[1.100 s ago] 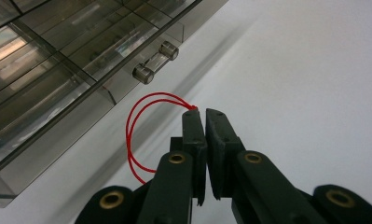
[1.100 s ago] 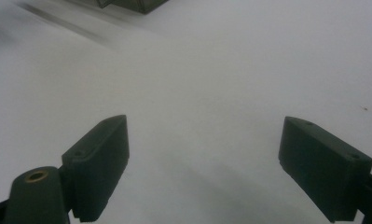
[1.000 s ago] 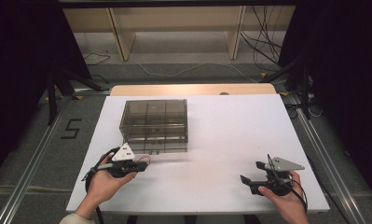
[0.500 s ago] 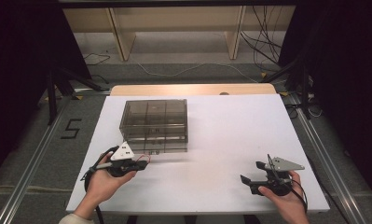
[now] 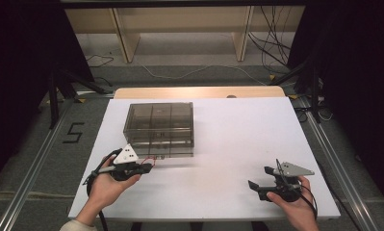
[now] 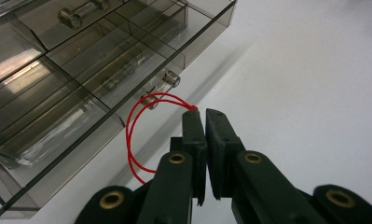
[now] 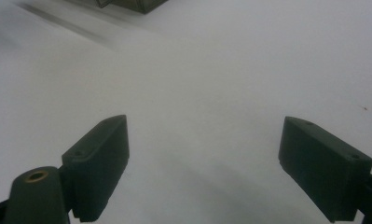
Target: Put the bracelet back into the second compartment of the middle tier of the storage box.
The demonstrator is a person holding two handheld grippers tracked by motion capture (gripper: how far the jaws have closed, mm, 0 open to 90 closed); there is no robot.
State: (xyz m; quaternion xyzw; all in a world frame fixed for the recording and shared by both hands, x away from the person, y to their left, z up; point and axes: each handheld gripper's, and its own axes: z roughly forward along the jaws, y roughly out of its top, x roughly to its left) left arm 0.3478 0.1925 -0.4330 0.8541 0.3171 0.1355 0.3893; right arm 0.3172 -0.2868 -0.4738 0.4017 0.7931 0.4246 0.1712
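Note:
A smoky clear drawer box (image 5: pixel 160 126) stands on the white table (image 5: pixel 242 130), left of centre. In the left gripper view a thin red cord loop (image 6: pixel 130 135) hangs from the metal bar handle (image 6: pixel 162 84) of a drawer in the box (image 6: pixel 81 70). My left gripper (image 5: pixel 148 167) sits just in front of the box, and its jaws (image 6: pixel 204 114) are shut on the far end of the cord loop (image 5: pixel 148 160). My right gripper (image 5: pixel 258 176) rests near the front right of the table. It stands wide open (image 7: pixel 204 126) over bare white surface.
A wooden strip (image 5: pixel 199 92) runs along the table's far edge, with shelving legs and cables on the floor beyond. Metal rails (image 5: pixel 31 168) flank the table on both sides. A corner of the box (image 7: pixel 132 4) shows at the top of the right gripper view.

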